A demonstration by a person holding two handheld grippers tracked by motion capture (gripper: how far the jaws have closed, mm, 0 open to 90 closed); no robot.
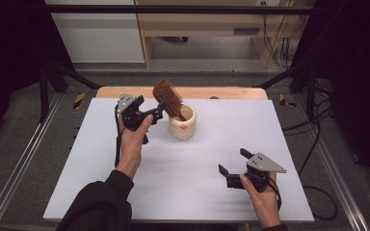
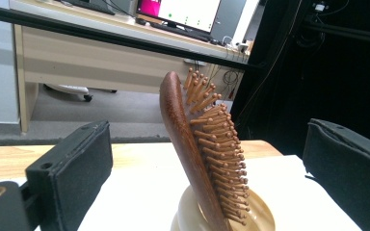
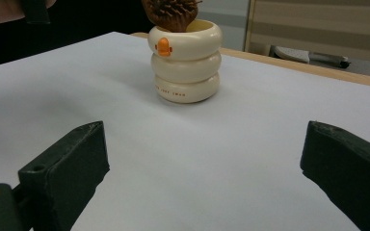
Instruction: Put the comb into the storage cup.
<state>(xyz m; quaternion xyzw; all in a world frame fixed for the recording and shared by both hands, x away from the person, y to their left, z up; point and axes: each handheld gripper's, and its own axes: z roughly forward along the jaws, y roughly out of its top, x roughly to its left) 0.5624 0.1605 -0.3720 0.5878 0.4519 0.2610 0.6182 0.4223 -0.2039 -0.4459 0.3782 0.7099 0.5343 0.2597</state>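
I hold my left gripper (image 1: 160, 111) up beside the cream holder (image 1: 182, 123), at its left side in the high view. Its 2 jaws stand wide apart, and the wooden hairbrush (image 1: 168, 98) is seen between them in the left gripper view, but neither jaw touches it. The hairbrush (image 2: 200, 149) stands with its handle down in the holder (image 2: 188, 214) and leans to the left, the bristles looking to the right side of that view. There is free space on both sides of the brush head, a little more on the left jaw's side.

My right gripper (image 1: 232, 163) is low, near the front right part of the white table top (image 1: 212, 144), well apart from the holder. Its 2 jaws are also wide apart and hold nothing. In the right gripper view the holder (image 3: 187, 60) stands farther off, straight ahead, with 3 rounded rings and 1 small orange mark near its rim; the brush head (image 3: 171, 13) rises out of it.

The holder is near the back edge of the white top, about in the middle. Behind that edge a strip of bare wood (image 1: 221, 92) shows. Between the holder and my right gripper the white surface is open, and the right side toward the table's right edge is also free.
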